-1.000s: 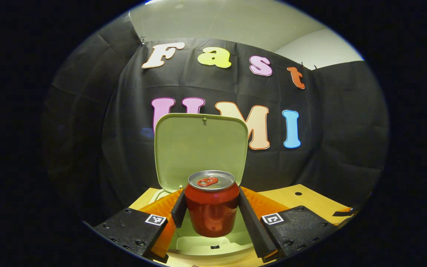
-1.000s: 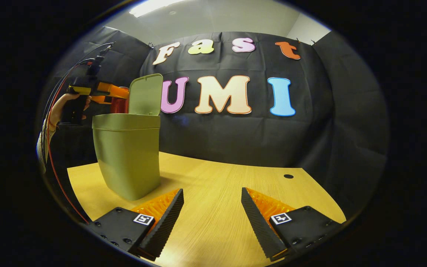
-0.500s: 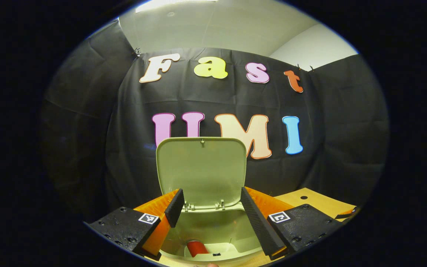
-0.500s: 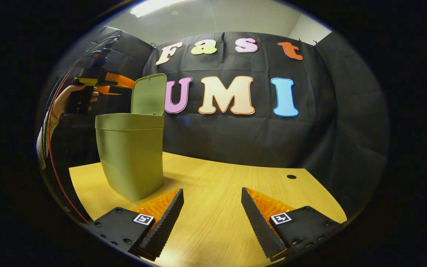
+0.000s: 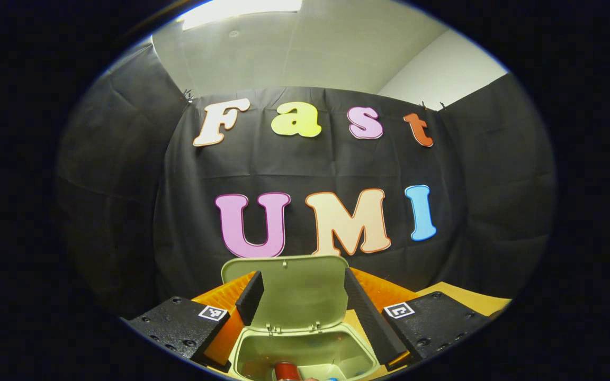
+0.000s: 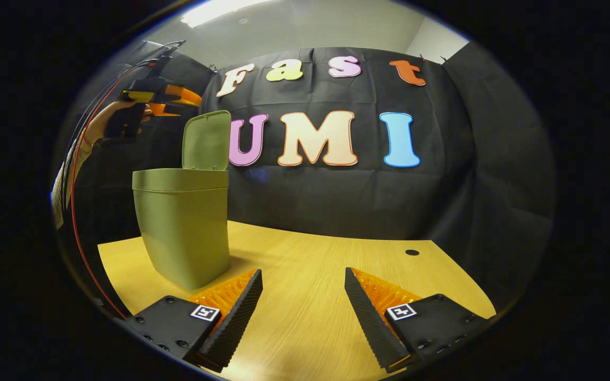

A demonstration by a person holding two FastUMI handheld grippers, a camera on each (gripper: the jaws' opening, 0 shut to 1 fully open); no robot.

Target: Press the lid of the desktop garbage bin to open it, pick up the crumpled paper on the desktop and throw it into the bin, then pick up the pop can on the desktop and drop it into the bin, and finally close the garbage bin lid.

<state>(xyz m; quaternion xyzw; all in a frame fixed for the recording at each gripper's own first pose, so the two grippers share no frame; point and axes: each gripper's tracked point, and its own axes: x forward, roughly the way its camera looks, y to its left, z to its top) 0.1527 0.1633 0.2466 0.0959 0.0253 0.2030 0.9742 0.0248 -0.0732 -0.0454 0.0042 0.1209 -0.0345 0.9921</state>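
Note:
The olive-green garbage bin stands on the left of the wooden table, its lid swung up and upright. In the left gripper view I look down into the bin, where the red pop can lies on the bottom; the raised lid stands behind the opening. My left gripper hovers open above the bin with nothing between its fingers. In the right gripper view a hand holds that left gripper high above the lid. My right gripper rests open low over the table.
The wooden table stretches to the right of the bin, with a small round hole near its far right edge. Black cloth walls close in behind and on both sides. A red cable hangs from the left hand's gripper.
The left gripper opened and let go of the pop can, which dropped into the bin. It then rose well above the bin. The right gripper stayed nearly still.

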